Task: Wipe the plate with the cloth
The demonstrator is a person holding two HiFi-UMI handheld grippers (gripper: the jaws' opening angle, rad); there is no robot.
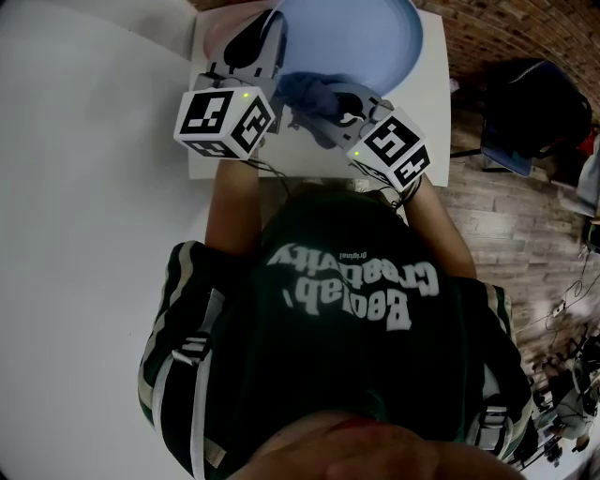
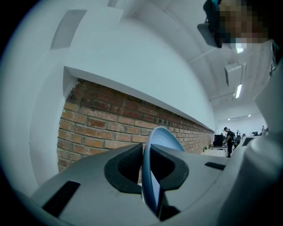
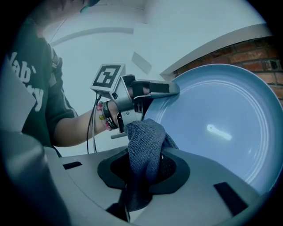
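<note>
We hold the plate [image 3: 221,128] steady, left gripper [image 2: 149,173] jaws clamped on its rim, and press the cloth [image 3: 143,148], pinched in the right gripper [image 3: 146,174] jaws, across its face.

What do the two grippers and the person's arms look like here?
The left gripper and right gripper are grey shells with black-lined jaws, each bearing a white cube with black square markers and a green light. A thin black cable runs along the left wrist, which wears beaded and black bands. The shirt is dark, short-sleeved, with pale lettering.
</note>
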